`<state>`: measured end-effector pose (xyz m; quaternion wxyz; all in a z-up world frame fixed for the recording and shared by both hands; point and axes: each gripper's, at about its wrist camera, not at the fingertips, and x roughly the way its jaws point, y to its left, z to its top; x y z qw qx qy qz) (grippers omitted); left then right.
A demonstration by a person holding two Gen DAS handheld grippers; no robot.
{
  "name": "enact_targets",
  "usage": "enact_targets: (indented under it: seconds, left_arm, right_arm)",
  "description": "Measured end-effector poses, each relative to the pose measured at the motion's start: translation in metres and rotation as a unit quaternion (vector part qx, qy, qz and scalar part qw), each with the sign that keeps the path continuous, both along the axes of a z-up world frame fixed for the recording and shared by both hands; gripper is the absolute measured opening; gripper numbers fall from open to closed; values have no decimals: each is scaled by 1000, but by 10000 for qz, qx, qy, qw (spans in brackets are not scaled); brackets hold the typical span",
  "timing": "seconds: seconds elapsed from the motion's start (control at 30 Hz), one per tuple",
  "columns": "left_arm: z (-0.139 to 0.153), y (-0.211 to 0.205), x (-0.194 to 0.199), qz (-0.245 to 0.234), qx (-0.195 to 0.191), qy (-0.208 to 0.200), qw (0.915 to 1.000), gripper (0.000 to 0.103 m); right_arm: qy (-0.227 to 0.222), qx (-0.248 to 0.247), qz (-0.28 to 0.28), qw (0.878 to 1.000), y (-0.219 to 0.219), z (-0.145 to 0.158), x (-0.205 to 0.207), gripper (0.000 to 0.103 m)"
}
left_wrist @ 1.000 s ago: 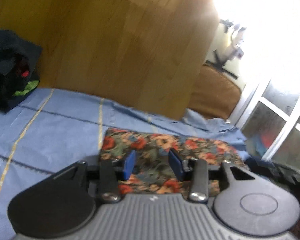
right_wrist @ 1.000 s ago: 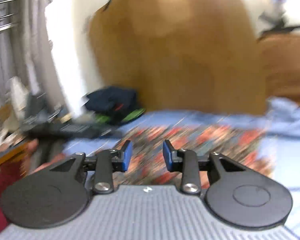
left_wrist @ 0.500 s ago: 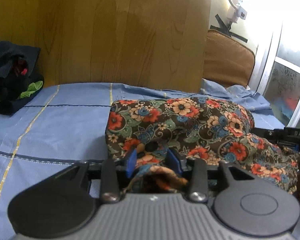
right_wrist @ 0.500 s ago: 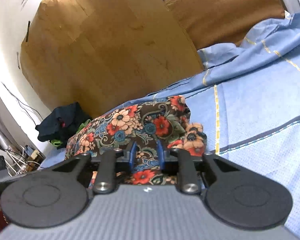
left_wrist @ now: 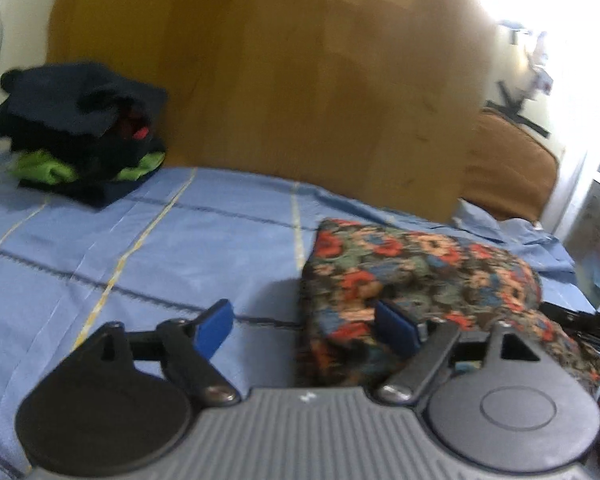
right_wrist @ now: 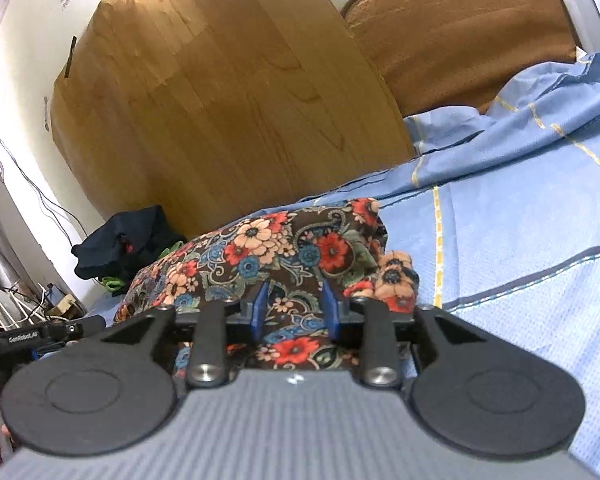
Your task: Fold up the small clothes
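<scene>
A dark floral garment [left_wrist: 420,276] lies folded in a thick bundle on the blue striped bedsheet [left_wrist: 140,256]. My left gripper [left_wrist: 304,326] is open wide and empty at the bundle's near left corner, its right finger against the cloth. In the right wrist view the same garment [right_wrist: 276,252] lies just in front, and my right gripper [right_wrist: 294,312] has its blue fingers [right_wrist: 260,308] partly open over the near edge of the cloth; no cloth is pinched between them.
A pile of dark and green clothes [left_wrist: 80,128] sits at the bed's far left corner against the wooden headboard [left_wrist: 300,80]. A brown cushion [right_wrist: 460,32] stands at the right. The left gripper's body [right_wrist: 40,336] shows at the right view's left edge.
My left gripper has opened wide and let go of the floral cloth, shifting left. My right gripper has widened slightly at the garment's near edge. The garment now lies as a folded bundle.
</scene>
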<state>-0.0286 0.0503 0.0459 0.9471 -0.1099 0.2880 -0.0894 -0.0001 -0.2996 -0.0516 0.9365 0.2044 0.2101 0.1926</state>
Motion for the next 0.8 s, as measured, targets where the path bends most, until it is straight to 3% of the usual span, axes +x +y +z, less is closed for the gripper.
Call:
enact_targets:
  seconds: [0.07,0.13,0.2,0.27,0.33,0.5,0.7,0.8]
  left_arm:
    - [-3,4,7,-62,-251,163,9995,88]
    - [-5,5,16,-245,-521,344,9977,98]
    - [-8,5,23,-433,-661,470,9958,100]
    - [-11,3,29,-580,-704,582,9941,103]
    - [-14,2,35,-750,-810,710,9914,103]
    - [-26,-2,59,-1186,-1383,1186,9761,103]
    - [-29,-11,58,-1300,-1153,979,9799,103]
    - [-31,-14,59,-1384,-1357,960,9763,102]
  right_arm:
    - [-19,-18,-8,10000,1,0,-2,36]
    - [-41,-10,-37,10000,1,1,-4,38]
    - [-101,69,-101,9999,-2,3,-11,48]
    - [-179,334,-185,9991,-13,4,-21,68]
    - [-205,538,-376,9976,-28,7,-31,77]
    - [284,920,-439,9944,-61,7,-32,79]
    - [977,625,109,9932,-44,-6,-11,80]
    - [994,782,482,9908,-31,-6,0,79]
